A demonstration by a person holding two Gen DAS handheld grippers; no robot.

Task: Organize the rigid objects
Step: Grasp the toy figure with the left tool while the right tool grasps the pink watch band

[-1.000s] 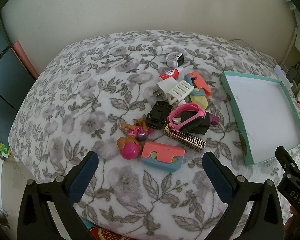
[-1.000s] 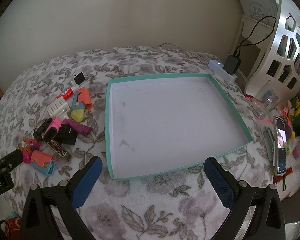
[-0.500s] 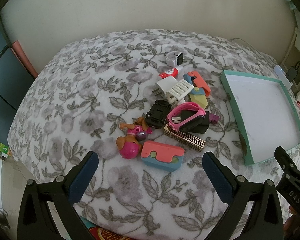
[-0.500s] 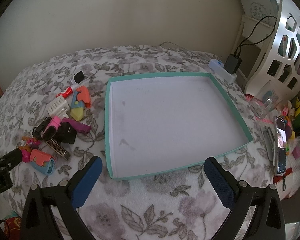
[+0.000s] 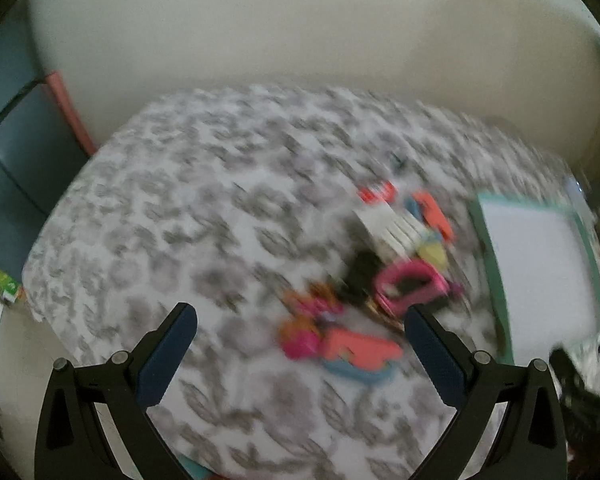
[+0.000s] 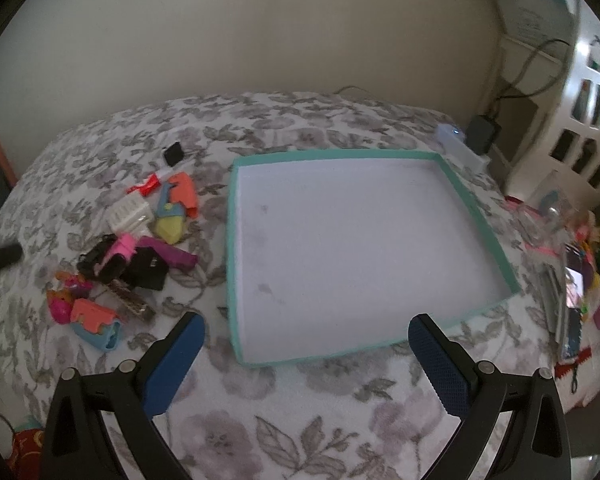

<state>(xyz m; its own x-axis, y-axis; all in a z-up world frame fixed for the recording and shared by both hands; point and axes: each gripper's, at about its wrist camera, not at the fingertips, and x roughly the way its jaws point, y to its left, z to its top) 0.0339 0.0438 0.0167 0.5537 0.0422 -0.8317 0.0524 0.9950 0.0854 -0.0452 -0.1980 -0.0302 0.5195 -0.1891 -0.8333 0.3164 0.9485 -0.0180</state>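
Plainly, nothing has been picked up yet: the left gripper (image 5: pixel 300 340) hangs with its jaws spread wide and empty above the near edge of the pile of small objects (image 6: pixel 128 252), and the right gripper (image 6: pixel 306 344) is equally wide and empty over the near rim of the teal tray (image 6: pixel 231 240), which holds nothing. The pile lies on the floral bedspread (image 6: pixel 340 400) just left of the tray, its pieces crowded and partly stacked: a pink band (image 6: pixel 121 250) sits on a black case (image 6: pixel 146 270), with a purple piece (image 6: pixel 172 254) poking out beside it, and a coral-and-blue holder (image 6: pixel 96 324) lies nearest, touching a pink toy figure (image 6: pixel 62 306). The main risk, I judge, is a grab that catches two things at once or nudges neighbours aside, since the pieces touch and overlap. The soft bed adds trouble: pressing down could sink an item into the cover so the jaws close on fabric. The left view is badly smeared, so aiming from it would be unreliable. A careless drop could also land an object on the tray's low rim rather than inside.
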